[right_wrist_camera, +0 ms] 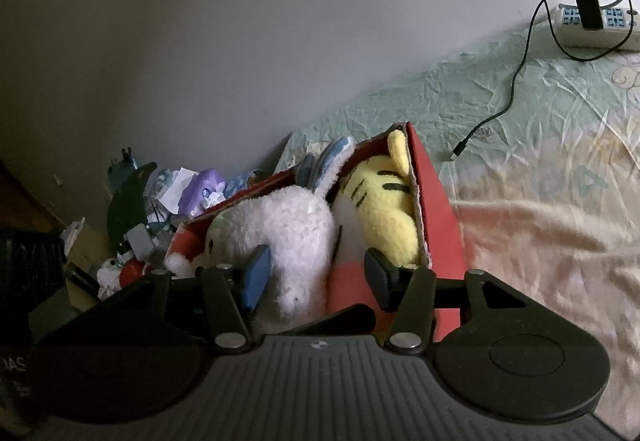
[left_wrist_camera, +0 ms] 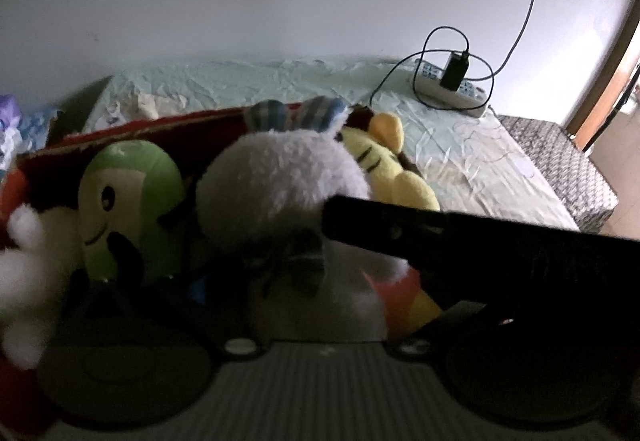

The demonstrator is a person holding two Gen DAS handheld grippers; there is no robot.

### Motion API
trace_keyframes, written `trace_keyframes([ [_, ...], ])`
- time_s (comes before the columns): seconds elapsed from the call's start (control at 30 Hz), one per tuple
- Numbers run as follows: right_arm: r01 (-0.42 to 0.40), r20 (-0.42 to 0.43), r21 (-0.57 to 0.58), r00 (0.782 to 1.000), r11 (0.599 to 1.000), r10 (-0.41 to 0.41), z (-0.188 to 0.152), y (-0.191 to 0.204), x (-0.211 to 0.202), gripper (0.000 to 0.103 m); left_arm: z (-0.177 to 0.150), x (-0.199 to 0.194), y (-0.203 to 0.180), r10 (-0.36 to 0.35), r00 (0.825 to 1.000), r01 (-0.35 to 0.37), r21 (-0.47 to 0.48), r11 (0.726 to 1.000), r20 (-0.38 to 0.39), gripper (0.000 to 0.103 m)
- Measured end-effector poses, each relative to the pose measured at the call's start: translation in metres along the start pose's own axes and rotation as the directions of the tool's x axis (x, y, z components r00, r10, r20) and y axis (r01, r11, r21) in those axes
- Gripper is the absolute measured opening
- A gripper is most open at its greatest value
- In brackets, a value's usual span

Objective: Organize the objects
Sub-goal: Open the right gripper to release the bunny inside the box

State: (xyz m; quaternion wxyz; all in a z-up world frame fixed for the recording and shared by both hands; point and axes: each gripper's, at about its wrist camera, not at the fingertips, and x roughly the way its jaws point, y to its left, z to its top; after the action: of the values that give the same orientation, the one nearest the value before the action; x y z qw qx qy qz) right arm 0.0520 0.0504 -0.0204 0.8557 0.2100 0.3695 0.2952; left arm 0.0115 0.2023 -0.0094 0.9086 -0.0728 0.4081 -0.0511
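An open red box (right_wrist_camera: 440,201) on the bed holds several plush toys. A white fluffy rabbit (right_wrist_camera: 288,225) lies in the middle, with a yellow striped tiger (right_wrist_camera: 384,209) beside it at the right wall. My right gripper (right_wrist_camera: 316,277) hovers open over the box, and its blue-padded finger (right_wrist_camera: 256,273) touches the rabbit's side. In the left wrist view the rabbit (left_wrist_camera: 276,181) fills the centre, a green plush (left_wrist_camera: 132,201) sits to its left and the tiger (left_wrist_camera: 384,161) behind. Only the body (left_wrist_camera: 320,381) of my left gripper shows; its fingers are lost in the dark against the toys.
A black bar (left_wrist_camera: 460,241) crosses in from the right in the left wrist view. A white power strip (right_wrist_camera: 592,29) with a black charger and loose cable (right_wrist_camera: 516,81) lies on the wrinkled green sheet (right_wrist_camera: 520,161). Assorted clutter (right_wrist_camera: 160,201) is piled left of the box by the wall.
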Motion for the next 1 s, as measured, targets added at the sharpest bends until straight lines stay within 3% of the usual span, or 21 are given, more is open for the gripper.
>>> trace_keyframes([
  [0.67, 0.004, -0.022, -0.009, 1.0, 1.0, -0.004, 0.0, 0.002, 0.0, 0.054, 0.0, 0.001, -0.004, 0.02, 1.0, -0.02, 0.027, 0.999, -0.016, 0.101],
  [1.0, 0.0, -0.029, 0.022, 1.0, 1.0, 0.001, -0.002, 0.0, -0.01, 0.055, -0.004, -0.01, 0.007, 0.045, 0.998, -0.046, -0.03, 0.998, -0.033, 0.101],
])
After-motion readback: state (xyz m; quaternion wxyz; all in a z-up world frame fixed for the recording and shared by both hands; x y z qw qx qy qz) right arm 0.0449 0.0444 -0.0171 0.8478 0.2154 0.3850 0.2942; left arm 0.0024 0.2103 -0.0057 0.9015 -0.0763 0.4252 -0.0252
